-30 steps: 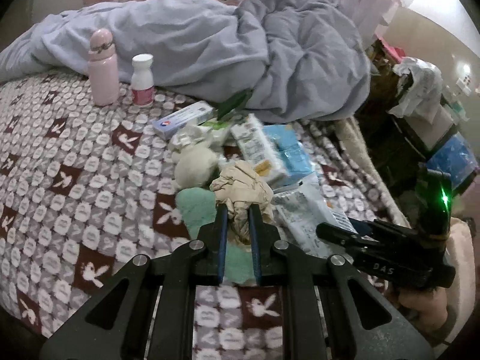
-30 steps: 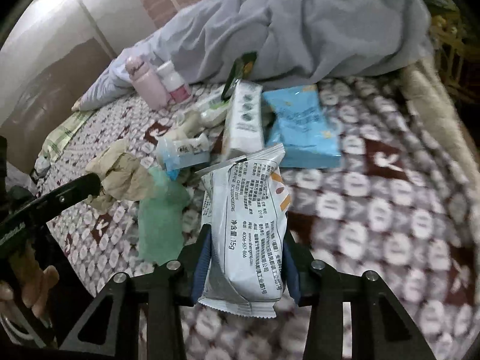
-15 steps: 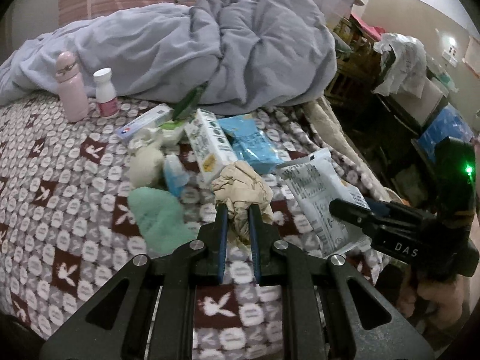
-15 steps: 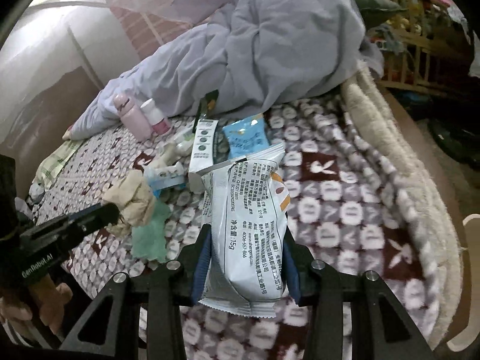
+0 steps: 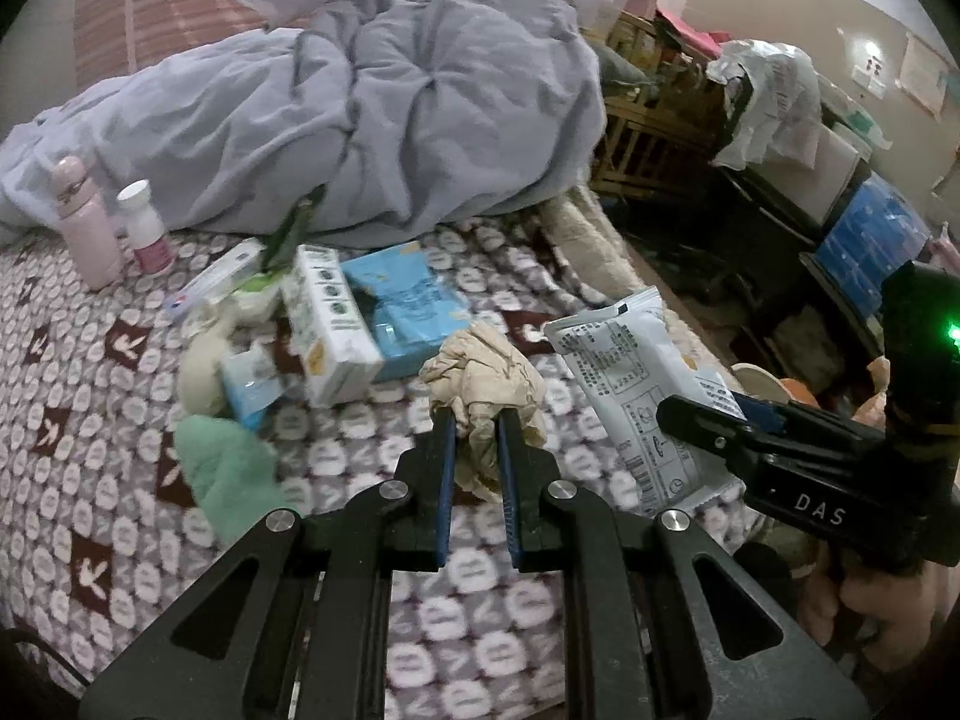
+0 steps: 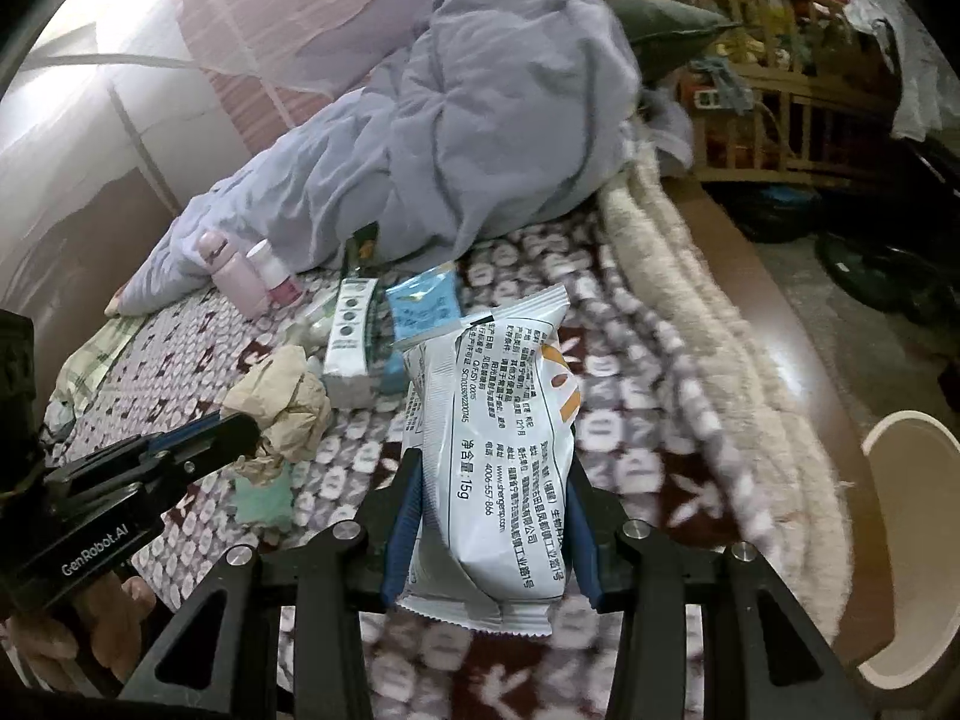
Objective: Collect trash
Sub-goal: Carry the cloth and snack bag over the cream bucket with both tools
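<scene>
My left gripper [image 5: 475,420] is shut on a crumpled beige paper wad [image 5: 486,378], held above the patterned bedspread [image 5: 90,396]. From the right wrist view the same wad [image 6: 288,396] shows at the left gripper's tip, low on the left. My right gripper [image 6: 492,462] is shut on a white snack packet [image 6: 498,450] printed with black text, also lifted off the bed. In the left wrist view that packet [image 5: 636,396] hangs at the right, with the right gripper's black body behind it.
On the bed lie a white-green carton [image 5: 330,324], a blue packet [image 5: 408,312], a green cloth [image 5: 222,474], a pink flask [image 5: 84,222], a small white bottle [image 5: 144,228] and a grey duvet [image 5: 372,96]. A pale round bin rim [image 6: 912,480] stands beside the bed; cluttered shelves [image 5: 780,138] beyond.
Both grippers have drawn back from the litter pile toward the bed's right edge, each keeping its item. The bed edge, floor and bin rim have come into view.
</scene>
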A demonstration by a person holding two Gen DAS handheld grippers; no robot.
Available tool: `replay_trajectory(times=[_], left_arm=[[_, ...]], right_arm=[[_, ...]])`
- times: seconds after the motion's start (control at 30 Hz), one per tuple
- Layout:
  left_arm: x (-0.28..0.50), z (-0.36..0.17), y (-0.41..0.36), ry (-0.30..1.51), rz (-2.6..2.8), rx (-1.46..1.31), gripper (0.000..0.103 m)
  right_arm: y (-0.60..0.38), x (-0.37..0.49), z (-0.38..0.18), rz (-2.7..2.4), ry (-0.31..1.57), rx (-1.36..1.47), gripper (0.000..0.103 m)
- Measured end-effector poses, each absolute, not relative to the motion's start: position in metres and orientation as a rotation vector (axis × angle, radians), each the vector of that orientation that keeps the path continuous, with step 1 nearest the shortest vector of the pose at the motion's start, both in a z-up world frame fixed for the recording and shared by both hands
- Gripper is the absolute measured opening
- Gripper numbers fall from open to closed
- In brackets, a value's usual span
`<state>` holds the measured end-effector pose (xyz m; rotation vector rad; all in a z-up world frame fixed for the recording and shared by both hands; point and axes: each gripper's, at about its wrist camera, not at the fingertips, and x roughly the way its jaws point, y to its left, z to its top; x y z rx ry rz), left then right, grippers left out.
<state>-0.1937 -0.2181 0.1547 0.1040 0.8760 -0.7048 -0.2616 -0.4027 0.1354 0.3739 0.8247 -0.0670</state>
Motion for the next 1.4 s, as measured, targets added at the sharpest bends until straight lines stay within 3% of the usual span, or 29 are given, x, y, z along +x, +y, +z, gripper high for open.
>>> replay_trajectory(times=[1.4], left_arm=[[-0.283,0.155,-0.461,0.897,-1.107,0.26,0.011]], right_arm=[[-0.598,-0.421,0.122,-0.517,0.766,0.571,0.042]])
